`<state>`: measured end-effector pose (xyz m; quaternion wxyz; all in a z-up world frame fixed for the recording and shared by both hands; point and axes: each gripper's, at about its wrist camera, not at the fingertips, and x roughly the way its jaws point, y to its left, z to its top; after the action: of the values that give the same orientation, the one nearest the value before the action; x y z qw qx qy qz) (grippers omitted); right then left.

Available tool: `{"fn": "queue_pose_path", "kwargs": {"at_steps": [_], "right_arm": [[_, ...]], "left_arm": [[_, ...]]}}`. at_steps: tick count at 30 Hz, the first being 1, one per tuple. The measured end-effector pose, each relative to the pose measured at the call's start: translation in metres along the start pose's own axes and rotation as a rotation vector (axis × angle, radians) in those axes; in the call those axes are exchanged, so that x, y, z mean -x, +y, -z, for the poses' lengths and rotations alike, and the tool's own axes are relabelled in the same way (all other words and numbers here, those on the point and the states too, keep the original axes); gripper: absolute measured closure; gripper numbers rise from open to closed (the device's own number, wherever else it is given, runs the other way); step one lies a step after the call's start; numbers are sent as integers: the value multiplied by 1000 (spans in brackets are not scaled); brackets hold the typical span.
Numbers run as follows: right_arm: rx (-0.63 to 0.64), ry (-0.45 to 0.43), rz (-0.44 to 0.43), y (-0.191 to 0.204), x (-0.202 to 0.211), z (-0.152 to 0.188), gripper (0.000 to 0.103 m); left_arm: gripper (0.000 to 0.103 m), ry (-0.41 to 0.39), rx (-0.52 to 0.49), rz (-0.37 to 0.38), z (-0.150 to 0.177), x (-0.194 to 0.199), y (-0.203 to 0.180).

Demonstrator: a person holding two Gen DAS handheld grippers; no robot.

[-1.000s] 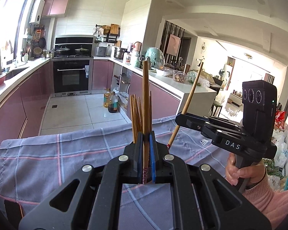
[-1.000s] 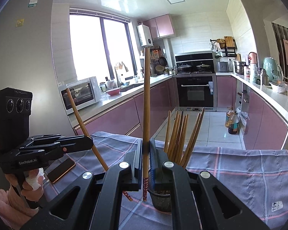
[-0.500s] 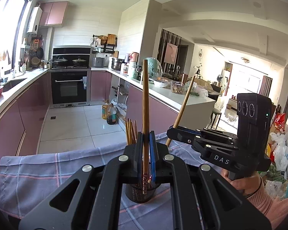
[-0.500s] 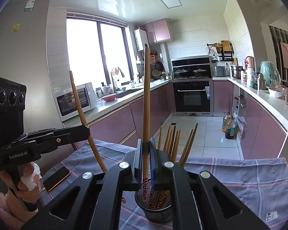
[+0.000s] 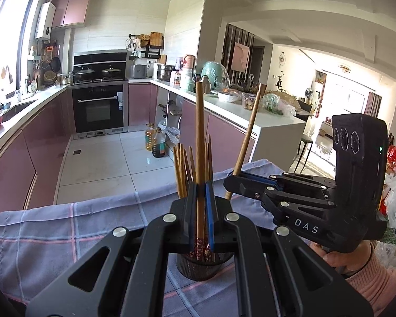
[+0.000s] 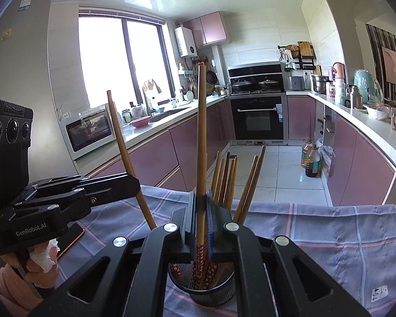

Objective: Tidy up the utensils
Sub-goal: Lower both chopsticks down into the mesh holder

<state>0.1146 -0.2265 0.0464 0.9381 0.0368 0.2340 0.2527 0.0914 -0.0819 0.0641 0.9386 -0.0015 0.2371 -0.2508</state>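
Note:
A black mesh cup (image 5: pixel 198 266) holding several wooden chopsticks (image 5: pixel 183 169) stands on a purple checked cloth (image 5: pixel 66 227). My left gripper (image 5: pixel 200 187) is shut on one upright chopstick (image 5: pixel 199 132), whose patterned end hangs over the cup's mouth. The right gripper (image 5: pixel 231 182) comes in from the right, shut on a slanted chopstick (image 5: pixel 248 137). In the right wrist view the right gripper (image 6: pixel 201 198) pinches its chopstick (image 6: pixel 201 132) with the patterned end down at the cup (image 6: pixel 206 293). The left gripper (image 6: pixel 136 182) holds its chopstick (image 6: pixel 124 153) at the left.
A phone (image 6: pixel 71 237) lies on the cloth (image 6: pixel 330 232) under the left gripper. Hands in pink sleeves (image 5: pixel 377 285) hold both tools. Beyond the table's far edge are a tiled kitchen floor, pink cabinets, an oven (image 6: pixel 258 119) and oil bottles (image 5: pixel 155 142).
Both grippers have closed in on the cup with their chopsticks. The cup now shows directly below each gripper, and the held chopsticks' patterned ends sit at its mouth.

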Motion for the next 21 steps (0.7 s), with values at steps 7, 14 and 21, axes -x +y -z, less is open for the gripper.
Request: {"fn": "queue_pose_path", "kwargs": {"at_steps": [7, 14, 21], "right_arm": [[2, 65, -7, 3, -15, 12, 97], [2, 119, -11, 3, -27, 17, 97], [-24, 153, -3, -3, -40, 19, 96]], "left_arm": [[96, 79, -4, 10, 10, -14, -3], [96, 136, 4, 19, 17, -26, -3], [96, 153, 9, 8, 6, -44, 4]]}}
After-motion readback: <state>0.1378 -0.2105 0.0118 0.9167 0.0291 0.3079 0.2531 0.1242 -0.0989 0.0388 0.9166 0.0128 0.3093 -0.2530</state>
